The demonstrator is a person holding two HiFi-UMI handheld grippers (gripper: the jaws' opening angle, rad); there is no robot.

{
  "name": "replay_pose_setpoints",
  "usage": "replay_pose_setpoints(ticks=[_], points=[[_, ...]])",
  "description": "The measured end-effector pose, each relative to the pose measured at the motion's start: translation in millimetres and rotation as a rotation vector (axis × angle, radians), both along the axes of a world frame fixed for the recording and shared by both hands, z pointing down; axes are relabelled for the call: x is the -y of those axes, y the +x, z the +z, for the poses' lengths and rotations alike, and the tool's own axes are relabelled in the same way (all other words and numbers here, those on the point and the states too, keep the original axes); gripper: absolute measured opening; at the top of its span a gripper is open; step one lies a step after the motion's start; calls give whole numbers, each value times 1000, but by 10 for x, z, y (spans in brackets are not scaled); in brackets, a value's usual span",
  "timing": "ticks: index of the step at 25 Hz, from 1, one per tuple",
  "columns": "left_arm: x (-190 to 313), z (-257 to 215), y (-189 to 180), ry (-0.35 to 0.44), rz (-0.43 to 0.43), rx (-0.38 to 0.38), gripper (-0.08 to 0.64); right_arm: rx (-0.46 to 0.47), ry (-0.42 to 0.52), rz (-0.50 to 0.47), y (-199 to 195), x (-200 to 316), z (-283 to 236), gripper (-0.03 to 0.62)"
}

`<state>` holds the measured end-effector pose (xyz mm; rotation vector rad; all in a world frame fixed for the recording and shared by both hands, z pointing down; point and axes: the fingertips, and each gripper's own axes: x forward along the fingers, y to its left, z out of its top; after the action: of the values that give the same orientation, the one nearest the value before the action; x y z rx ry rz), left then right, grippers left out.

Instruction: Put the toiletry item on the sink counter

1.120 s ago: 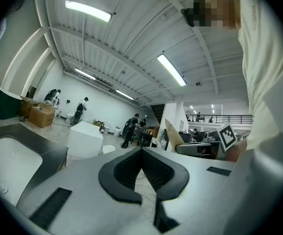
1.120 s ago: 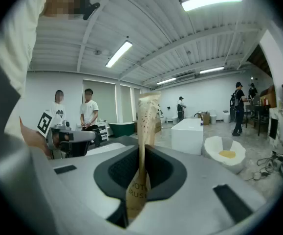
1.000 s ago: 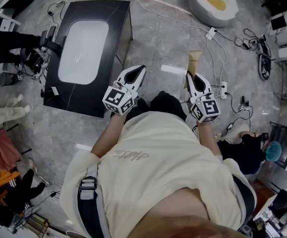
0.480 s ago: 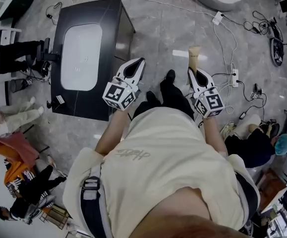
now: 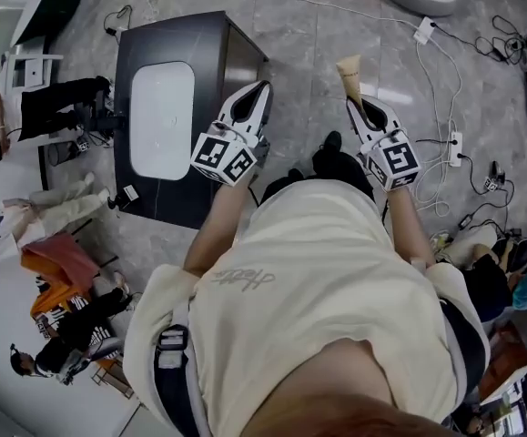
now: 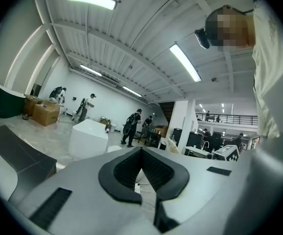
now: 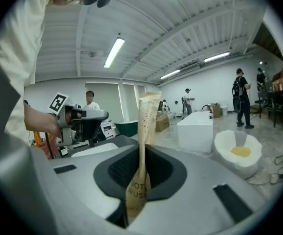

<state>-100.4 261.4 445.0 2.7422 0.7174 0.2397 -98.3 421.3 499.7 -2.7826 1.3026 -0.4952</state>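
Note:
The toiletry item is a tall tan paper toothbrush packet that stands up out of my right gripper. In the right gripper view the packet is pinched flat between the dark pads of the right gripper, which is shut on it. The black sink counter with its white basin lies ahead and to the left. My left gripper hovers over the counter's near right edge. In its own view the left gripper has its pads together with nothing between them.
Several people stand left of the counter. Cables and a power strip trail over the grey floor on the right. A white block and a white round tub stand ahead on the right.
The sink counter has come nearer to my left gripper and turned in the head view. Both grippers keep their pose, and the packet stays in the right one.

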Motion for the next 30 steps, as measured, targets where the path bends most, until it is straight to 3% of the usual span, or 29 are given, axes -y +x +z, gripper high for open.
replay_pose_setpoints(ticks=[4, 8, 14, 18, 22, 27, 30], points=[[-49, -102, 221, 28, -44, -20, 3, 34, 20, -85, 269, 85, 85, 25], [142, -39, 282, 21, -131, 16, 3, 36, 42, -148, 531, 238, 75, 25], [465, 3, 310, 36, -210, 45, 3, 72, 43, -174, 805, 407, 148, 25], [649, 217, 485, 8, -214, 72, 3, 58, 40, -182, 937, 600, 122, 25], [631, 352, 905, -59, -150, 60, 3, 45, 7, -157, 1126, 645, 109, 25], [720, 63, 1650, -84, -108, -43, 3, 55, -35, -102, 1533, 652, 28, 25], [1011, -15, 2038, -88, -113, -72, 3, 27, -47, -110, 1912, 950, -108, 25]])
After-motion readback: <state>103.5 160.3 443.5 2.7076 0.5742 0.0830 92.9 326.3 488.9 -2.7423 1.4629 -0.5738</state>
